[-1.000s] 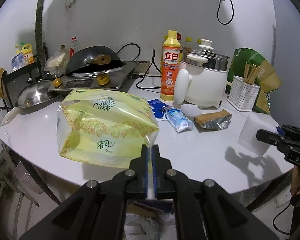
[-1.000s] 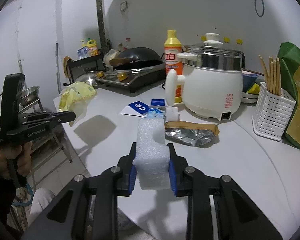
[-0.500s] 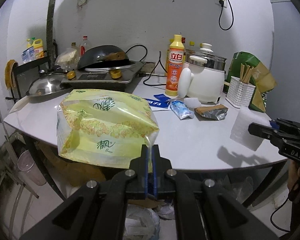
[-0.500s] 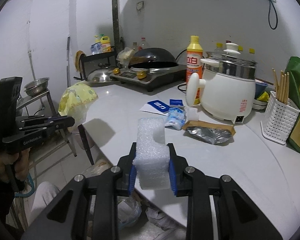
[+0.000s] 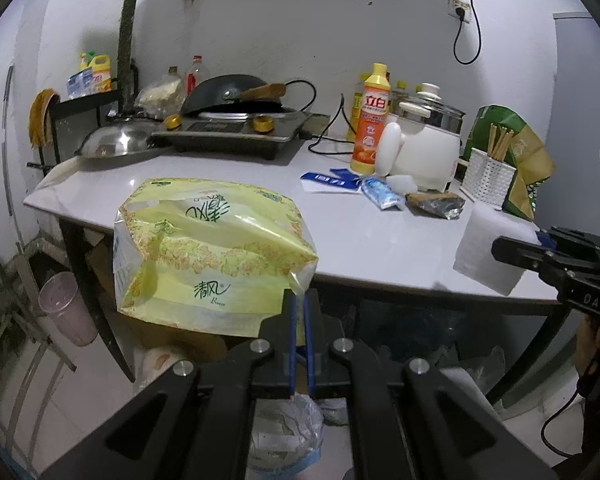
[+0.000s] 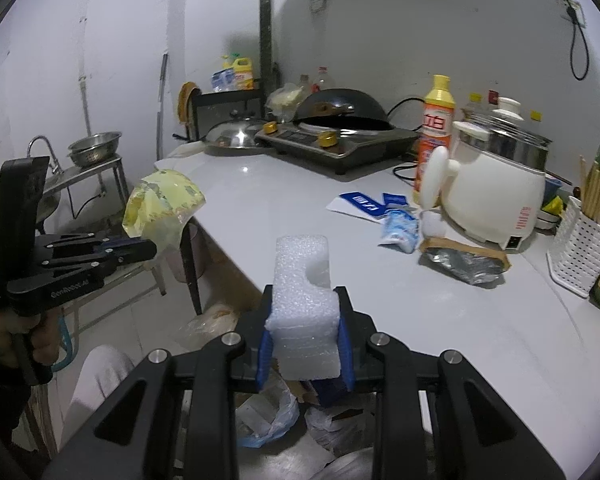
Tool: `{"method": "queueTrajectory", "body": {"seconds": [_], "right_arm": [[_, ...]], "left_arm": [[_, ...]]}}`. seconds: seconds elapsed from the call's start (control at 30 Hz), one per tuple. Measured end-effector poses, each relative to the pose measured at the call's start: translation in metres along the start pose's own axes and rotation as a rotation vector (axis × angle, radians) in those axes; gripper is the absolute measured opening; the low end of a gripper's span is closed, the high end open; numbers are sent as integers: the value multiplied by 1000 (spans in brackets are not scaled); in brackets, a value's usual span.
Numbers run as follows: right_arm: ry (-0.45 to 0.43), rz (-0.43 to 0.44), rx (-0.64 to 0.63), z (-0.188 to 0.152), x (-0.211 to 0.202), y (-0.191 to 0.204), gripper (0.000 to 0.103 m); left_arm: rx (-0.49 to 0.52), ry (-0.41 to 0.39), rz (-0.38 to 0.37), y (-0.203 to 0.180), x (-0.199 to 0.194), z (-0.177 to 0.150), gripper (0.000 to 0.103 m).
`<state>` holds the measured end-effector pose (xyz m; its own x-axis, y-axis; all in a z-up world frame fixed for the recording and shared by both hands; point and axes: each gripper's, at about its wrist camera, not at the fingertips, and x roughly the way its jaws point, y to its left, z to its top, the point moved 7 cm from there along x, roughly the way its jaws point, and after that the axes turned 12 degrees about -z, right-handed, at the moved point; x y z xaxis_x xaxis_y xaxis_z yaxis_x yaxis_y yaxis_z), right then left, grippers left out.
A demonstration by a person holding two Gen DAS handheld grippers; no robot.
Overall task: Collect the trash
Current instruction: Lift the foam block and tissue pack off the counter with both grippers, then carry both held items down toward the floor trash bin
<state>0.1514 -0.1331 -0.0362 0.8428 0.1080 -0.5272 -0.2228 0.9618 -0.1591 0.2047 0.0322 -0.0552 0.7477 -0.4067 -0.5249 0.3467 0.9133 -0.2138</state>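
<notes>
My left gripper point(image 5: 299, 300) is shut on a corner of an empty yellow tissue bag point(image 5: 208, 256), which hangs in the air in front of the table's edge. In the right wrist view that bag point(image 6: 162, 208) and the left gripper point(image 6: 150, 248) show at the left, off the table. My right gripper point(image 6: 305, 312) is shut on a white foam block point(image 6: 302, 304), held over the table's front edge. From the left wrist view the same foam block point(image 5: 486, 252) and right gripper point(image 5: 500, 250) appear at the right. Below both grippers lies a clear bag of waste point(image 5: 286, 428) on the floor.
On the white table point(image 6: 420, 320) lie a blue-and-white wrapper point(image 6: 398, 228), a silver foil packet point(image 6: 462, 262) and blue cards point(image 6: 360, 202). A white cooker point(image 6: 496, 188), a detergent bottle point(image 6: 436, 128), a stove with wok point(image 6: 340, 132) and a chopstick basket point(image 6: 580, 248) stand behind.
Both grippers have drawn back from the table with their loads. The table now sits farther off, and the floor and waste bag below have come into view.
</notes>
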Motion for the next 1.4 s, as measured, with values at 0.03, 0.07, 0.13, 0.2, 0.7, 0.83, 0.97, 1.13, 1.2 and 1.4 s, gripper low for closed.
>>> {"method": "queueTrajectory", "body": {"seconds": [0.03,0.07,0.13,0.2,0.7,0.83,0.97,1.13,1.2,1.4], "right_arm": [[2,4,-6,-1,0,3,25],[4,9,-12,-3,1,7,25],[11,18,-22,-5,2,15,25],[15,26,-35,-7,5,22,25],[87,120,-121,-41,31,84,25],[119,141,-132,-54,45,94,25],[158,161,-137,-71,61,103,25],[209,177,-136,-93,82,105,25],[232,178,-127,-101,92,103,25],[293,175,-105,-123,122,98,25]], "left_arm": [[-4,2,3,3,-1,-4,3],[-8,3,4,4,-2,-7,3],[-22,7,7,10,-3,-15,3],[-35,10,8,16,-4,-21,3],[-131,91,6,42,14,-88,3],[-156,130,-2,47,27,-109,3],[-174,176,-11,48,45,-131,3],[-205,238,-42,47,72,-156,3],[-215,264,-52,47,84,-164,3],[-233,336,-79,44,118,-188,3]]}}
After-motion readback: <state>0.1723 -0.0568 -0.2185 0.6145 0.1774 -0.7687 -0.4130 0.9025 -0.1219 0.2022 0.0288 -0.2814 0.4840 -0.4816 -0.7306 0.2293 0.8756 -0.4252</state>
